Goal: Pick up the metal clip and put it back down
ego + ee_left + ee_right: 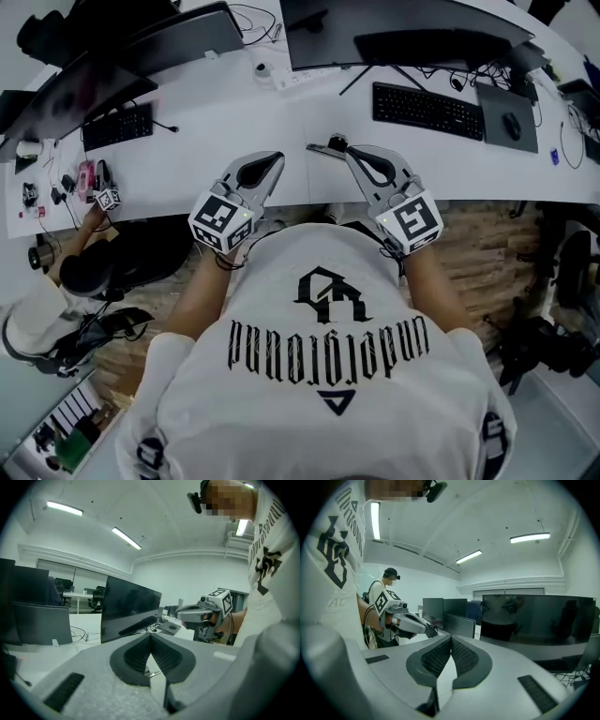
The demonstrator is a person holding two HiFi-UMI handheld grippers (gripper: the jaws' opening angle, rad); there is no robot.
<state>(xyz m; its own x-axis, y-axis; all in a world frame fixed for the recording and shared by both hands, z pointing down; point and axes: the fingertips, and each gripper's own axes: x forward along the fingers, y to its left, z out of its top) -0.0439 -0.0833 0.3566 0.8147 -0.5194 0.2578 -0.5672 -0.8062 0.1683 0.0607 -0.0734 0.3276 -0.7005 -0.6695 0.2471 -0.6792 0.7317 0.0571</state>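
Note:
In the head view a thin grey metal clip (322, 148) shows over the white desk (234, 112), right at the tip of my right gripper (340, 144). I cannot tell whether they touch. In the right gripper view that gripper (451, 637) is shut, its ribbed pads meeting with nothing between them. My left gripper (273, 159) hangs over the desk's near edge, a little left of the clip. Its jaws (151, 635) are also shut and hold nothing. Each gripper shows in the other's view: the right gripper (199, 613) and the left gripper (410, 623).
A black keyboard (427, 110) and a mouse on a pad (511, 125) lie at the right back, another keyboard (117, 125) at the left. Dark monitors (394, 23) stand along the back. A seated person (84, 272) works at the left, close to my left arm.

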